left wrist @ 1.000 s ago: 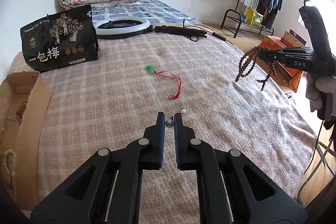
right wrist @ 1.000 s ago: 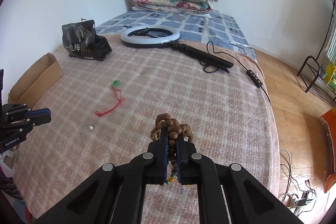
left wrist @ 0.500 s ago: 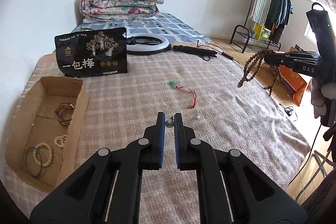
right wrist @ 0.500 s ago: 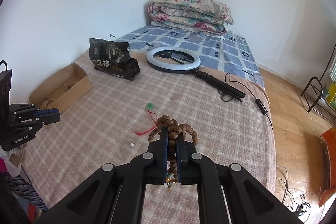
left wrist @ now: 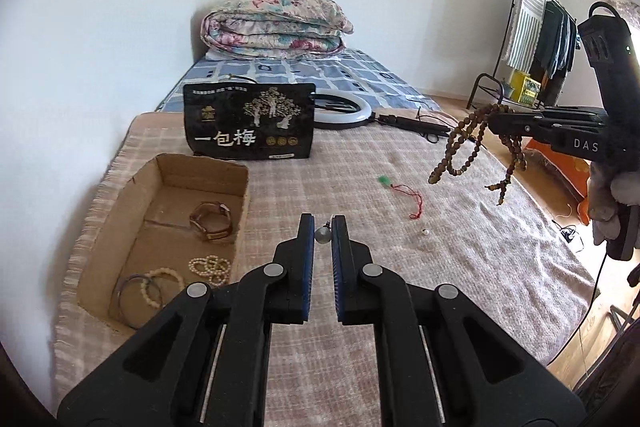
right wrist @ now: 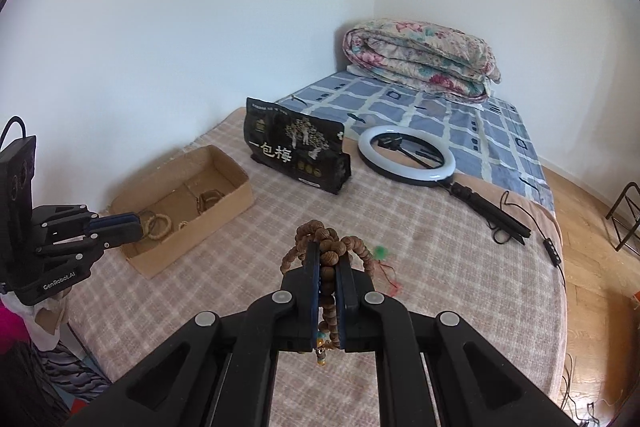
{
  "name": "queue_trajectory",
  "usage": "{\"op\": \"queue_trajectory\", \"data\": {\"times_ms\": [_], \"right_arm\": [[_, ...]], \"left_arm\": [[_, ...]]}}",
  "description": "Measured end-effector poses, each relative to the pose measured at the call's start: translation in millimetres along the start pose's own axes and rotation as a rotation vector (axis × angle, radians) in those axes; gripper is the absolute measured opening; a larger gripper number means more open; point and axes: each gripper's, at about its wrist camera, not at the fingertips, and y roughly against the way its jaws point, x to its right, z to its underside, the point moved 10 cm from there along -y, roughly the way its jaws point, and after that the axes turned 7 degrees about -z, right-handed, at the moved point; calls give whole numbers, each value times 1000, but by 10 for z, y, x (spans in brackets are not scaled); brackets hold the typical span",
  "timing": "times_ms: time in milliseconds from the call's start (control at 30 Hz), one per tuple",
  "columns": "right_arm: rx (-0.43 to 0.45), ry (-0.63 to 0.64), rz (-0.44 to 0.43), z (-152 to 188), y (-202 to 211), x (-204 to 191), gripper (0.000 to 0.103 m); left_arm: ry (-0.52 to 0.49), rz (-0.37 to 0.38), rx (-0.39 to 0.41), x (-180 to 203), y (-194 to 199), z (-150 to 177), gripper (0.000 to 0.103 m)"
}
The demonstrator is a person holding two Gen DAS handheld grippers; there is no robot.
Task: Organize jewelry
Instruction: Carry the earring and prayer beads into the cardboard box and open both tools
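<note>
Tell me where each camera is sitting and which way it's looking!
Left wrist: sits on the left tool, looks along the bed to the cardboard box and black bag; shows its own fingers pinching a small bead, plus the right tool.
Right wrist: sits on the right tool, faces the corner; shows its fingers clamping wooden beads, plus the left tool.
Both share box, bag, ring light, folded quilt.

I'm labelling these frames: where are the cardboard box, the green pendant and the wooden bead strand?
cardboard box [left wrist: 245, 187]: left wrist view, on its right wall.
green pendant [left wrist: 385, 180]: left wrist view, on the stone.
wooden bead strand [right wrist: 330, 247]: right wrist view, on beads above the fingertips.
</note>
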Motion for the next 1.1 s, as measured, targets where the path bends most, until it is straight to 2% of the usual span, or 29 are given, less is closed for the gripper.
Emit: {"op": "queue_trajectory", "data": {"times_ms": [333, 667, 1100], "right_arm": [[-5, 25, -102, -252, -469, -598, 4], [-16, 58, -191, -458, -961, -1194, 4], [-37, 72, -269, -664, -1548, -1666, 4]], "left_arm": [[96, -110, -6, -762, 52, 79, 6], [146, -207, -30, -1288, -46, 215, 6], [192, -229, -75, -1594, -283, 252, 6]]}}
